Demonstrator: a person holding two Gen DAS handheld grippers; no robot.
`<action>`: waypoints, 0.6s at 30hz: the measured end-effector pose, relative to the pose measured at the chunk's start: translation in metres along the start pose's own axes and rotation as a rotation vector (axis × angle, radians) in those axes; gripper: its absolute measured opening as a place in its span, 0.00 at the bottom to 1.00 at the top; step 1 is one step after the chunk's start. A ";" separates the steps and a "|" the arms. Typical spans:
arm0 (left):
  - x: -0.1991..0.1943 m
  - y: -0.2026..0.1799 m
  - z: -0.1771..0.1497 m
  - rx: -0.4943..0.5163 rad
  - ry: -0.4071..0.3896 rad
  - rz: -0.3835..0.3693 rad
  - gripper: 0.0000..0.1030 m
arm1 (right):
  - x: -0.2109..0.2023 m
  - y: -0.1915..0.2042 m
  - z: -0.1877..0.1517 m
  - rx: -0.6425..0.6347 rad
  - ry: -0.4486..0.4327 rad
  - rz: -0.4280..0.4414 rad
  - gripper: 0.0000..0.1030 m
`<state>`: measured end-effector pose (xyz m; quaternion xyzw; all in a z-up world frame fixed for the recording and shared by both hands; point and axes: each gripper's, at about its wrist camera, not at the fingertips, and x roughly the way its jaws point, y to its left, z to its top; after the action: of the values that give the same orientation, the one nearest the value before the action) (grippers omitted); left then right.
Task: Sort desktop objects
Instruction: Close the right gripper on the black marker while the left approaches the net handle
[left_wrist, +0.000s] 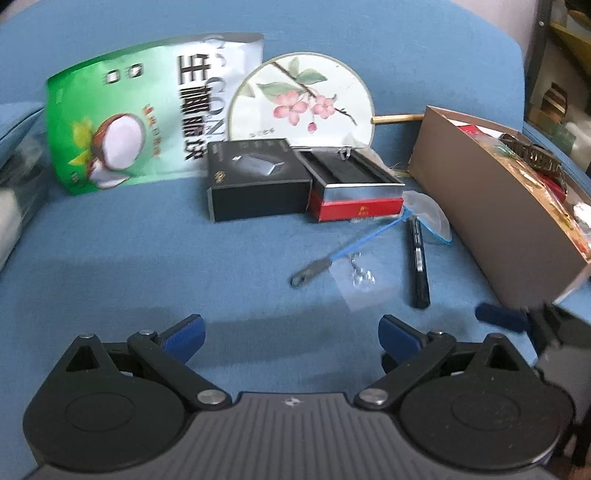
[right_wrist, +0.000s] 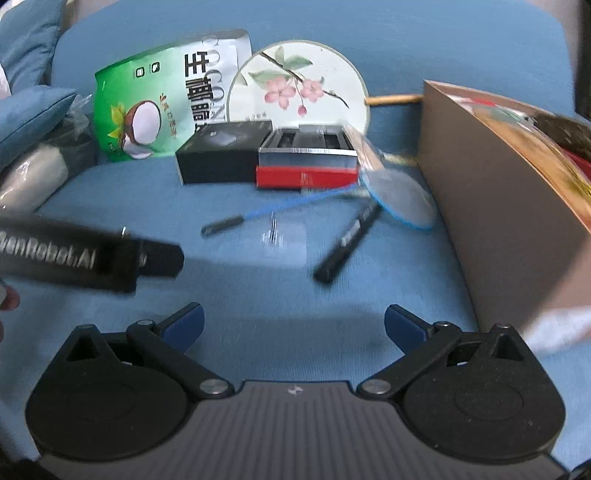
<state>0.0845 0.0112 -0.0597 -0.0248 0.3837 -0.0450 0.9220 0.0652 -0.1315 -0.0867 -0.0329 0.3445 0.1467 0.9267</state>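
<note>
Pen (left_wrist: 418, 264) lies ahead of left gripper (left_wrist: 291, 334) and right gripper (right_wrist: 293, 325), both wide open, empty.

A home living space is suggested. The surface is made up of a blue upholstered seat (left_wrist: 147, 240) with a raised padded back, like a sofa or armchair. A matching blue cushion (right_wrist: 29, 110) is seen at the seat's left edge. Beyond the seat's right side, cluttered storage shelves (left_wrist: 557, 96) are glimpsed. Household oddments, a coconut snack bag (left_wrist: 125, 122) and a painted round fan (left_wrist: 301, 99), are propped against the seat's back.
</note>
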 end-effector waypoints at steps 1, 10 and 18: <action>0.005 0.000 0.003 0.008 -0.003 -0.014 0.98 | 0.006 -0.001 0.005 -0.013 -0.009 0.000 0.98; 0.061 -0.005 0.025 0.062 0.042 -0.108 0.71 | 0.039 -0.030 0.014 0.021 -0.042 0.001 0.72; 0.079 -0.009 0.037 0.105 0.039 -0.119 0.41 | 0.042 -0.036 0.016 0.037 -0.062 -0.033 0.43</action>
<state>0.1653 -0.0057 -0.0889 0.0016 0.3965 -0.1201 0.9102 0.1164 -0.1529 -0.1032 -0.0170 0.3175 0.1261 0.9397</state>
